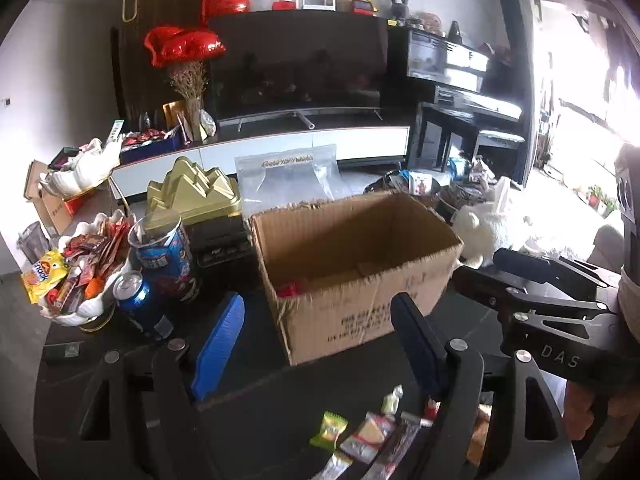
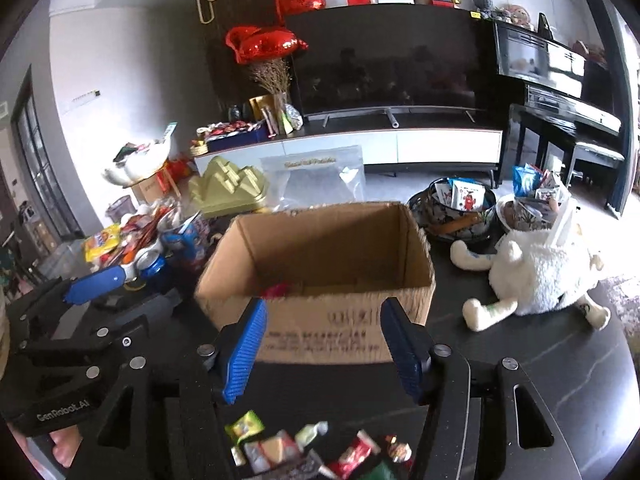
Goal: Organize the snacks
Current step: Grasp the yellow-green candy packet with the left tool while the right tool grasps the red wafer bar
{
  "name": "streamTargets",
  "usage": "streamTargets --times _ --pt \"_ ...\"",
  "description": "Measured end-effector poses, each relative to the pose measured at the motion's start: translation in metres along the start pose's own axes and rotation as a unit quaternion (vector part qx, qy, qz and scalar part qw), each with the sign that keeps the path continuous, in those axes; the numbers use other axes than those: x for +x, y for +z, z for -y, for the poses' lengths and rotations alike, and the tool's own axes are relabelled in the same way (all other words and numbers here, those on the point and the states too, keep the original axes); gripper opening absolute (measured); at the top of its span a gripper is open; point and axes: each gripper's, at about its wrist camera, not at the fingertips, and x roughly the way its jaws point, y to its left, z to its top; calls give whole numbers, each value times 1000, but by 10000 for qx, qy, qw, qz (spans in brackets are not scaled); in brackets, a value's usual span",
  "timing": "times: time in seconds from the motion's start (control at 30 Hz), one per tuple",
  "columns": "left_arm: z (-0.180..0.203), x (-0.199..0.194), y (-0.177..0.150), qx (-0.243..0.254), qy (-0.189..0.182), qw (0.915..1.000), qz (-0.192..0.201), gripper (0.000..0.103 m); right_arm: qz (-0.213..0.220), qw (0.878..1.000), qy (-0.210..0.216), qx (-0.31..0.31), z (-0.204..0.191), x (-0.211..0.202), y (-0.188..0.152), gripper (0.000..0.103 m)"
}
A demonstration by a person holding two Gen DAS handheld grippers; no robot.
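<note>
Left wrist view is showing my left gripper (image 1: 316,344) hanging with its 2 blue-padded fingers (image 1: 218,344) spread and nothing between them, the cardboard box (image 1: 356,264) sitting just beyond on the dark table (image 1: 260,412). Over in the right wrist view, my right gripper (image 2: 322,354) is standing the same way: fingers apart, pads bare, framing the near wall of the box without touching it.

I'm looking down at the loose snacks (image 2: 280,448) scattered on the table just under both grippers, near side of the box. 1 green-and-yellow packet (image 1: 329,430) is lying apart at the left of the group, the rest are overlapping. Something red (image 1: 289,290) is already lying in the box bottom, probably another wrapper, though the blur is making that hard to settle.

I'm judging these as very light, crinkly foil and plastic sachets: soft, springy, slippery on the glossy top, and thin enough to slide out from under a pad. So I'm thinking of coming down over the green packet first, since it is clear of its neighbours, pinching across its puffed middle rather than a flat sealed edge. Squeezing hard is risking crushed contents. The box itself is looking stiff but light, likely to skid if bumped.
</note>
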Motion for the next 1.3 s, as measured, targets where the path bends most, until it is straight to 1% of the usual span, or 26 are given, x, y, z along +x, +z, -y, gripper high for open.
streamTargets --times 0.07,0.2,0.33,0.47,0.6,0.8,0.9,1.07,1.17,1.23,1.3 --pt "0 -4 -8 28 0 10000 -58 75 -110 9999 28 34 -2 -3 -8 60" --pt "2 -4 -23 51 -68 9997 -244 75 -487 9987 67 126 -2 -2 -25 60" --pt "2 1 -41 32 -138 9989 -456 75 -729 9971 14 212 -1 1 -41 60" --pt "2 10 -58 38 -220 9970 -746 75 -990 9946 -22 313 0 8 -58 60" --pt "2 23 -73 86 -214 9942 -1046 75 -1225 9915 -105 421 3 17 -72 60" --pt "-1 47 -93 -50 -355 9864 -1606 71 -1638 9844 -256 593 10 34 -89 60" --pt "0 59 -102 -82 -440 9817 -1850 69 -1850 9801 -256 666 14 44 -96 60" --pt "1 83 -114 -144 -552 9716 -2295 65 -2125 9731 -329 831 21 59 -106 60" --pt "0 96 -120 -242 -633 9654 -2519 60 -2267 9684 -368 975 24 68 -112 59" --pt "-1 103 -123 -338 -665 9625 -2608 57 -2376 9647 -365 1074 26 75 -116 56" --pt "-2 108 -125 -392 -685 9608 -2659 56 -2472 9609 -337 1201 29 81 -120 53"
